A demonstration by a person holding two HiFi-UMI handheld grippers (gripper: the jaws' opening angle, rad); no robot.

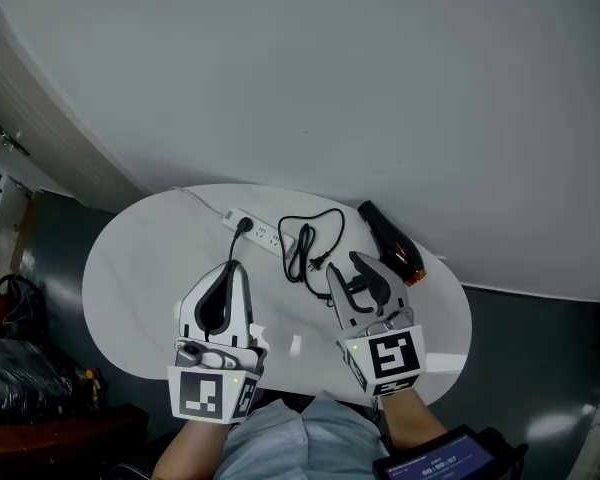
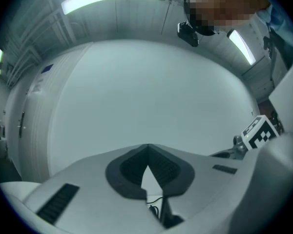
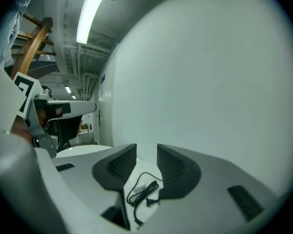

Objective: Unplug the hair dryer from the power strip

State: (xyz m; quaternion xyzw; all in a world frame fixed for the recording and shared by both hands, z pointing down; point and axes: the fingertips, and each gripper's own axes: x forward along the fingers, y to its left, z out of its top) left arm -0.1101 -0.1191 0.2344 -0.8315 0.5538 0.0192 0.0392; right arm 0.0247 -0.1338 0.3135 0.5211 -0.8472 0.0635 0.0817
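left tool (image 1: 234, 266) pressed together, empty | right tool (image 1: 344, 265) spread, empty | both over table (image 1: 130, 268) near side, apart from power strip (image 1: 257, 231)

No legible text; screen (image 1: 448, 463) digits blurred.

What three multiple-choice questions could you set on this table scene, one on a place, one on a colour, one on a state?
1. In the head view, where does the hair dryer lie from the power strip? A left of it; B right of it; C on top of it.
2. What colour is the power strip? A red; B black; C white.
3. How does the right gripper stand? A jaws apart, gripping nothing; B shut together, empty; C shut on the hair dryer.

Answers: 1 B, it lies beyond the cord, toward the picture's right. 2 C, its body is white like the table. 3 A, the right gripper view shows a gap between the pads, the cord lying on the table beyond.
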